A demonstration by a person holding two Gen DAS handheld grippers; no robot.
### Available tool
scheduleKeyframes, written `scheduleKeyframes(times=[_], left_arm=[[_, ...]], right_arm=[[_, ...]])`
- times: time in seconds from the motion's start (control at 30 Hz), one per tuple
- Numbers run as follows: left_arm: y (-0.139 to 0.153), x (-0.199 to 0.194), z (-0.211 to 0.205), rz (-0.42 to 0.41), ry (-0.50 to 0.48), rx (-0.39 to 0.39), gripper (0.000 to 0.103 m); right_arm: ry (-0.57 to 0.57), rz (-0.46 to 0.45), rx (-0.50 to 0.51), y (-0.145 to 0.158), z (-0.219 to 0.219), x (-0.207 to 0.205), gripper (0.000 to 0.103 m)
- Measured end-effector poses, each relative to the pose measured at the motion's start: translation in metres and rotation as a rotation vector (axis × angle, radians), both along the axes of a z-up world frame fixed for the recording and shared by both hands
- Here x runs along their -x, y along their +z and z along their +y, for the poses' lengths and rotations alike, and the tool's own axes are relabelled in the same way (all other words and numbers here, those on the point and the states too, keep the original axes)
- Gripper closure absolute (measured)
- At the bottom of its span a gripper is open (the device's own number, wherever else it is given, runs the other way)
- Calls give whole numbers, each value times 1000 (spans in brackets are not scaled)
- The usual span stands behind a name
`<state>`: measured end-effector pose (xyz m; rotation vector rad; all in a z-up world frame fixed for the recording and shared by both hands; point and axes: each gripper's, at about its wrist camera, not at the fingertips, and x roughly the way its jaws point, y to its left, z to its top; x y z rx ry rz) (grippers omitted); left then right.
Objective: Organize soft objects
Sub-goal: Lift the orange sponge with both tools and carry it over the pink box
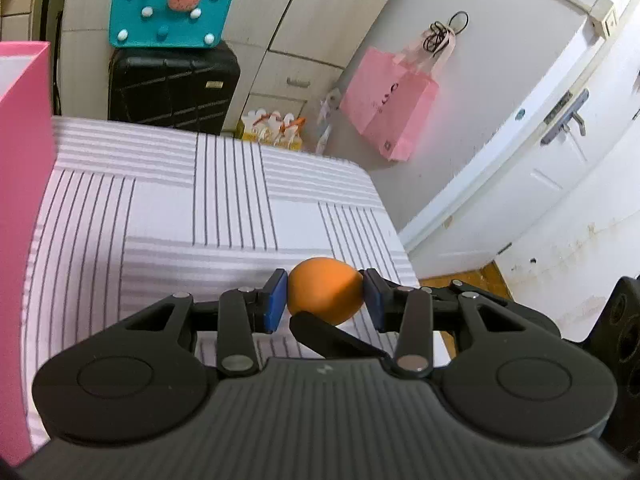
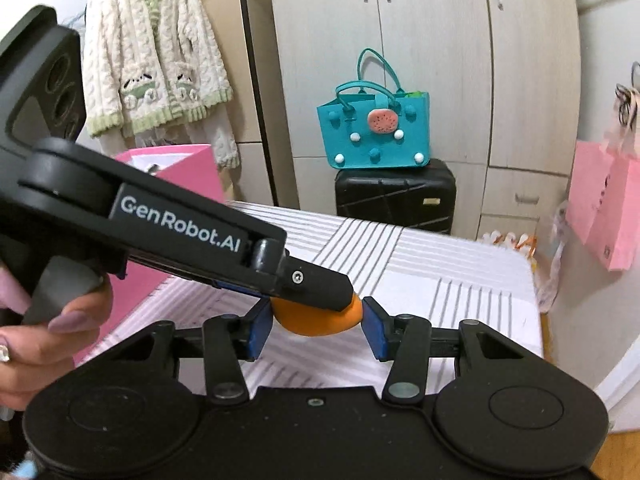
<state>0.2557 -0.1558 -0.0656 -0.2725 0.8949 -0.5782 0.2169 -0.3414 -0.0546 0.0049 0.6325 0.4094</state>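
Note:
A soft orange ball (image 1: 325,291) is held above the striped bed (image 1: 200,208). My left gripper (image 1: 325,296) is shut on it, blue pads touching both sides. In the right wrist view the ball (image 2: 320,322) also sits between my right gripper's (image 2: 316,326) blue pads; the right pad touches it and the left pad is close. The left gripper's black finger (image 2: 312,280) crosses over the ball's top. A black fingertip of the right gripper (image 1: 316,330) shows under the ball in the left wrist view. A pink box (image 2: 176,184) stands at the bed's left.
A teal bag (image 2: 376,136) sits on a black suitcase (image 2: 396,196) beyond the bed. A pink paper bag (image 1: 388,104) hangs on the wall at right. A white door (image 1: 560,140) is at far right. A cardigan (image 2: 156,60) hangs on the wardrobe.

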Motion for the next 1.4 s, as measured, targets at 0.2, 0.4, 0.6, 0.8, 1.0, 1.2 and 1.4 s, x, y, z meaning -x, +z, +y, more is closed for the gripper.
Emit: scheduleKeyframes(times=[0.2,0.4,0.6,0.8,1.0,1.2,1.4], left_arm=[[6,27,15,-30,-35,-28,63],[8,68,39,-75,-89,-16,63],[8,102,60,-98,-114,-20,63],[14,130,81,-112,-147,-51,63],[30,150,103,-130,-166,-73,63],[44,159,129,-142,-167,-63,62],[55,161,164,-165,-109,-15,62]], right_arm=[[-67,-2,-127,-3,8,28,49],[-99,6,-200,-3,19,69,49],[-93,3,-180,3,40,102,49],[-61,47,-150,11,61,128,49],[-15,64,-143,23,77,149,49],[42,63,-160,38,92,161,49],[113,32,-140,52,118,158,49]])
